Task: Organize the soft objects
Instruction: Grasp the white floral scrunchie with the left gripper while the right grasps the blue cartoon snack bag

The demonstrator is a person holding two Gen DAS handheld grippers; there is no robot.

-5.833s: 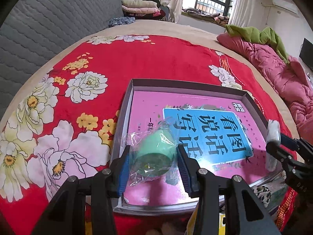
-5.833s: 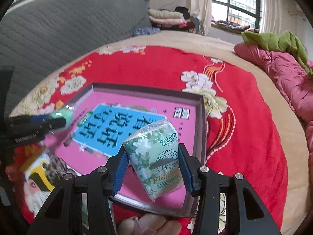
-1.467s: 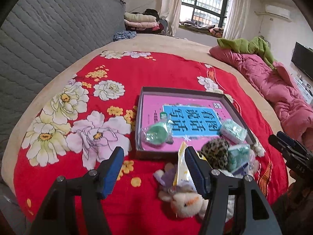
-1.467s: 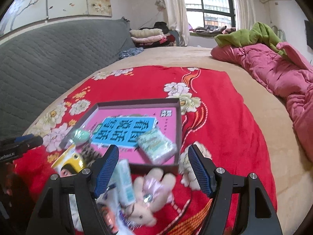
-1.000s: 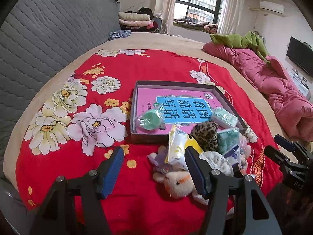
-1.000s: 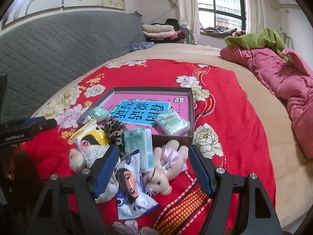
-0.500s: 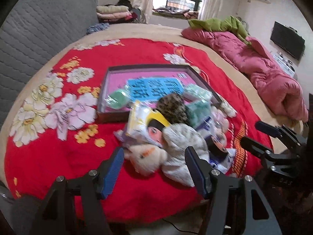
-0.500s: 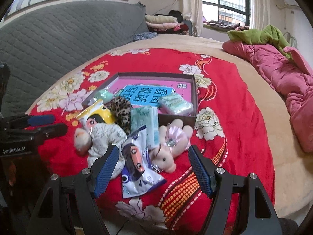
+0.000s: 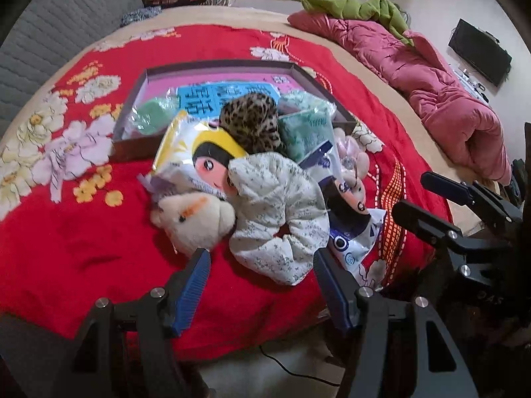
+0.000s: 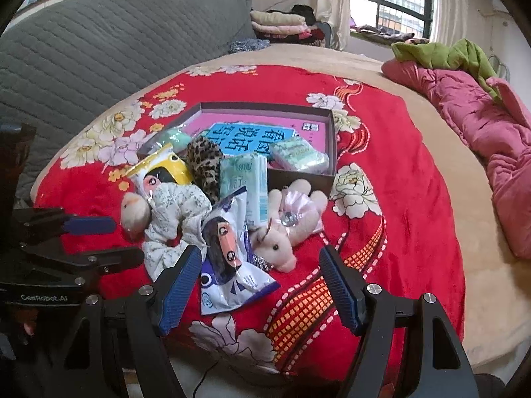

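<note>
A shallow dark box [image 9: 312, 78] [image 10: 328, 122] with a pink book inside lies on the red floral blanket. In it sit a green wrapped ball [image 9: 149, 121] [image 10: 174, 137] and a green tissue pack [image 10: 297, 156]. In front of it lies a pile: white floral scrunchie [image 9: 278, 212] [image 10: 172, 209], cream plush [image 9: 192, 215], leopard scrunchie [image 9: 252, 124] [image 10: 204, 161], yellow snack bag [image 9: 195, 152] [image 10: 162, 169], blue snack bag [image 10: 229, 248], tissue pack [image 10: 247, 182], pink plush pig [image 10: 288, 222]. My left gripper [image 9: 260, 268] is open just before the white scrunchie. My right gripper [image 10: 260, 263] is open over the blue bag.
The red blanket [image 10: 391, 172] covers a bed with a grey quilted headboard [image 10: 99, 43]. A pink quilt [image 10: 481, 126] and green cloth [image 10: 448, 53] lie at the right. Folded clothes [image 10: 278, 23] are stacked at the far end. The bed's near edge drops off below both grippers.
Both grippers let go of the green ball and tissue pack in the box, then pulled back. In the last half second both moved in closer to the pile, open and empty.
</note>
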